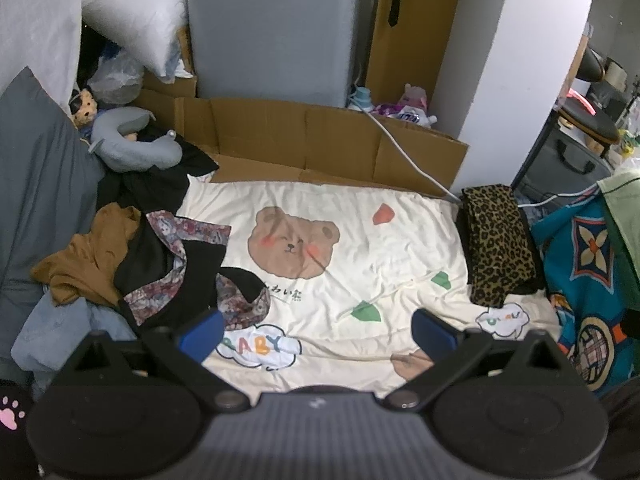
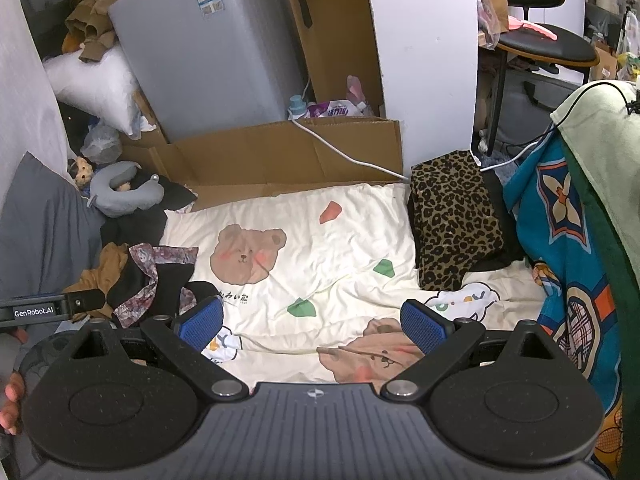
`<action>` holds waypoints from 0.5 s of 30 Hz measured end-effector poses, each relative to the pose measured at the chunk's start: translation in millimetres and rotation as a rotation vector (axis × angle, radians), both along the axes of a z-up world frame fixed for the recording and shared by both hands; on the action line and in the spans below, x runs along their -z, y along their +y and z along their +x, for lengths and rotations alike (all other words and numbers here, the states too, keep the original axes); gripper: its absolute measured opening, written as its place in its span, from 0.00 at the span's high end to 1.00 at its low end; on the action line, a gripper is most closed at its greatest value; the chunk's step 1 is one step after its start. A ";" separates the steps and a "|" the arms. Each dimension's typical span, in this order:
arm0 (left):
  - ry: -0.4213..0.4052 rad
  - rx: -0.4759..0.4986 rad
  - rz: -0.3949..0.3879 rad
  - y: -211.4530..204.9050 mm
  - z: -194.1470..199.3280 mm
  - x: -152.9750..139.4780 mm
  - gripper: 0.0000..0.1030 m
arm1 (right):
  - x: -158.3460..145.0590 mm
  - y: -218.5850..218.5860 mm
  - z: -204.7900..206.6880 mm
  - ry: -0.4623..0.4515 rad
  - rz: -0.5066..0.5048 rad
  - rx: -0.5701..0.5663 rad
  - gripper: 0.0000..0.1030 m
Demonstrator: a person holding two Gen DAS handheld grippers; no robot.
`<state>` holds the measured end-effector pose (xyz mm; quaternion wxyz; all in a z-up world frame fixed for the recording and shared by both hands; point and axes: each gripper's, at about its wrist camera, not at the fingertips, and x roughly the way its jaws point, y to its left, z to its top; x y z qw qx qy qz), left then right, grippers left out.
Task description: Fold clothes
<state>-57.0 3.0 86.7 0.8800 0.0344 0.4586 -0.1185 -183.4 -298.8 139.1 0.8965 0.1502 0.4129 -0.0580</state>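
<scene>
A pile of unfolded clothes lies at the left of a cream bear-print sheet (image 1: 360,248): a black garment with floral lining (image 1: 180,272), a brown top (image 1: 88,260), a blue one (image 1: 60,328). The pile also shows in the right wrist view (image 2: 152,280). A folded leopard-print garment (image 1: 500,240) lies on dark folded clothes at the right, also in the right wrist view (image 2: 452,220). My left gripper (image 1: 318,334) is open and empty above the sheet's near edge, by the pile. My right gripper (image 2: 312,326) is open and empty over the sheet.
Flattened cardboard (image 1: 320,140) and a grey appliance (image 1: 272,32) stand behind the sheet. A grey neck pillow (image 1: 128,140) and grey cushion (image 1: 36,168) lie at the left. A blue patterned blanket (image 2: 568,248) borders the right. A white cable (image 2: 344,156) crosses the cardboard.
</scene>
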 end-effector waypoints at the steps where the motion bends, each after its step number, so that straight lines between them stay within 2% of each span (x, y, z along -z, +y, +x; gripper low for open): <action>1: 0.001 -0.001 -0.002 0.0 -0.1 0.3 0.02 | 0.2 0.4 0.2 0.002 -0.002 -0.001 0.04; 15: 0.003 0.011 -0.006 -0.7 0.0 0.9 0.02 | 1.6 2.8 2.1 0.011 -0.005 -0.002 0.04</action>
